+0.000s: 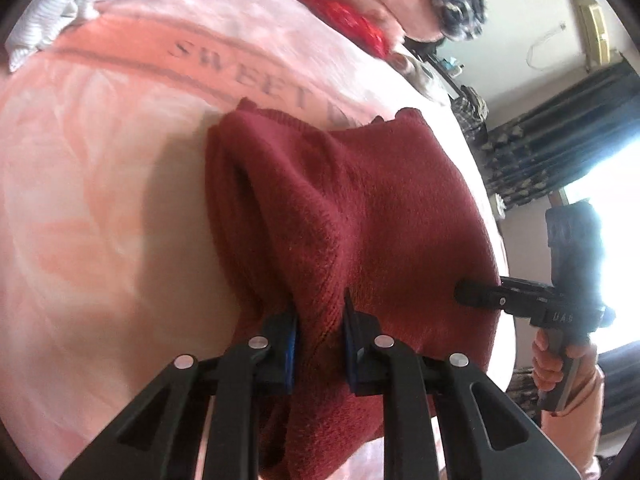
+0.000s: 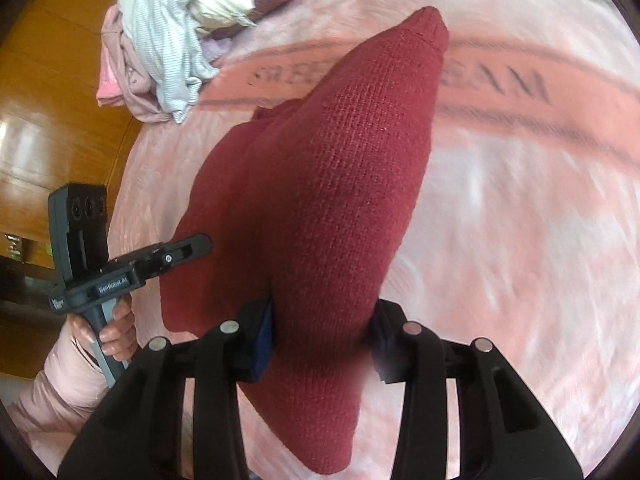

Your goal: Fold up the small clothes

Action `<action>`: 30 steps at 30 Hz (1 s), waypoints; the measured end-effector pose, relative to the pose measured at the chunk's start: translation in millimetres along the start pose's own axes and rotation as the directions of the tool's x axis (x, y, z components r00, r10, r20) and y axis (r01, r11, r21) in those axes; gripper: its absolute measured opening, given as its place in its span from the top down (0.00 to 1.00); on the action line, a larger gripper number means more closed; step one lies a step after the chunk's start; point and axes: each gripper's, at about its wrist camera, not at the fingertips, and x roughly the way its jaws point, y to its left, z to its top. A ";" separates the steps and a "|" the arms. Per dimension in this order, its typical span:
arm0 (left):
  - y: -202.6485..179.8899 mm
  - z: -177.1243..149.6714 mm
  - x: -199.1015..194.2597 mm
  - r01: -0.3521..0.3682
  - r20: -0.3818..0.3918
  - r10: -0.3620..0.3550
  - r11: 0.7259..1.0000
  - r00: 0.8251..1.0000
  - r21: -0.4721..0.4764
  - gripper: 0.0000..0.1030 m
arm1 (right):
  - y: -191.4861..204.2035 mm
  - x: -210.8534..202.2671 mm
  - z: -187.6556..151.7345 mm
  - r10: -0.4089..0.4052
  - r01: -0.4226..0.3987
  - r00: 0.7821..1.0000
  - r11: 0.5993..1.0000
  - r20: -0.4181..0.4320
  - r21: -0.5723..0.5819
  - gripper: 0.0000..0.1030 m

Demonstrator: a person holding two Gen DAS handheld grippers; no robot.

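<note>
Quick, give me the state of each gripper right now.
Left gripper: shut on the dark red knit garment, fabric bunched between its blue pads.
Right gripper: shut on the same garment, a thicker fold between its pads.

A dark red knitted garment (image 2: 332,184) is filling the middle of the frame, hanging lifted over a pink bedspread (image 2: 520,208) that carries blurred dark lettering. At the bottom centre, the right gripper (image 2: 324,344) is pinching a thick bunch of the knit between its blue pads. At the lower left, the left gripper (image 2: 196,246) is reaching in from the side, its tip meeting the garment's left edge; a hand (image 2: 116,328) in a pale pink sleeve is gripping its grey handle. In the upper left, a heap of white striped and pink clothes (image 2: 168,44) is lying on the bed's edge, beside orange-brown wooden furniture (image 2: 48,92).
</note>
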 end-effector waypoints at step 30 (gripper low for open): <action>7.0 -62.5 6.8 -0.212 0.035 0.210 0.973 0.977 0.089 0.27 | -57.2 -0.3 -112.8 0.048 -0.056 0.997 0.988 0.060 0.145 0.70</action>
